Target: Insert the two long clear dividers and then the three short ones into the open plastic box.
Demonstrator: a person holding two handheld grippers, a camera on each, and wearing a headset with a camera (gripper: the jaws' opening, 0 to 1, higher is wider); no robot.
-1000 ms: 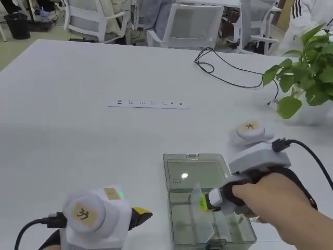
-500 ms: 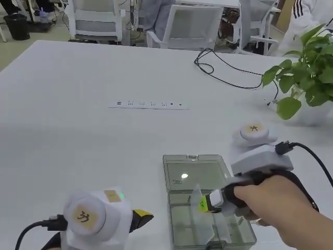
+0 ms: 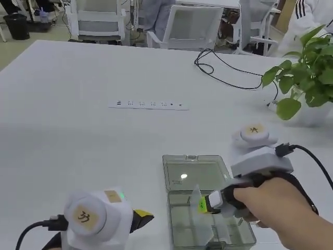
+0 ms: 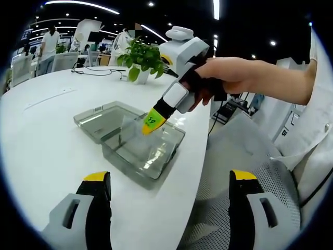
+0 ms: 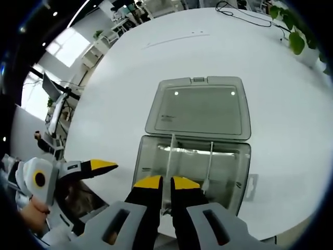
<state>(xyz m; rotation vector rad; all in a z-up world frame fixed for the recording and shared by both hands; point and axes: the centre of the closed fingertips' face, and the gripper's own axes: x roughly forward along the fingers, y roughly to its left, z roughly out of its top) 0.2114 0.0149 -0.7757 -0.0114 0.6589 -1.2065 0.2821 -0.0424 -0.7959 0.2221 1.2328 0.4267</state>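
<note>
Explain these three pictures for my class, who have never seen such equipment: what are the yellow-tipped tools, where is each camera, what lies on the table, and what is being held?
No robot here: a person holds a two-jaw gripper in each hand. The head view comes from a headset camera looking down at the table. The two round pictures come from cameras riding on the grippers. The left gripper hovers open near the open plastic box. The right gripper is shut on a clear divider standing in the box, with a second divider beside it. On the table: a white strip, a black cable, a leafy plant and a round white disc.
</note>
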